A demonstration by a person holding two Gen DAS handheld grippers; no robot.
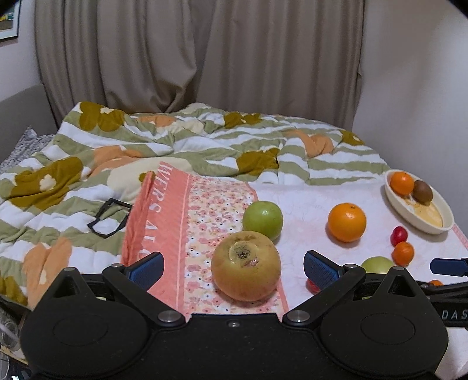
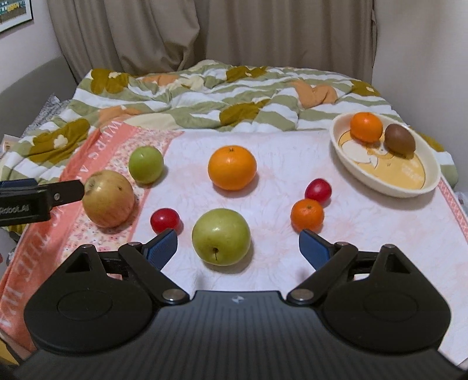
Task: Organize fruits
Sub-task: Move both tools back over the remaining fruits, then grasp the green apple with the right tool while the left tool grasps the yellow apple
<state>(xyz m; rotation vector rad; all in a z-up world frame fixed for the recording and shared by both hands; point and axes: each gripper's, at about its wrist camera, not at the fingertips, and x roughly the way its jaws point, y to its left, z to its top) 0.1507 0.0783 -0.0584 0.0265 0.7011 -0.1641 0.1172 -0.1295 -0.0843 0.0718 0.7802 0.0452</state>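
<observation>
In front of the left gripper (image 1: 234, 269), a yellow-brown fruit (image 1: 245, 265) is seen between its spread fingers, untouched; the bowl (image 1: 438, 225) is placed far right. In the right view, the right gripper (image 2: 237, 248) is held spread around a green apple (image 2: 221, 236), with the bowl (image 2: 380, 187) beyond.

Glossy ceramic bowl (image 2: 409, 187) on matt, textured cloth (image 2: 292, 263).

1. Quilt (image 1: 175, 140), green and white stripes with flower print, rumpled across the bed.
2. Beige curtain (image 2: 234, 32) hangs behind the bed.
3. Black glasses (image 1: 109, 217) lie on the quilt.
4. Framed picture (image 2: 14, 14) on the wall at far left, possibly a photo.
</observation>
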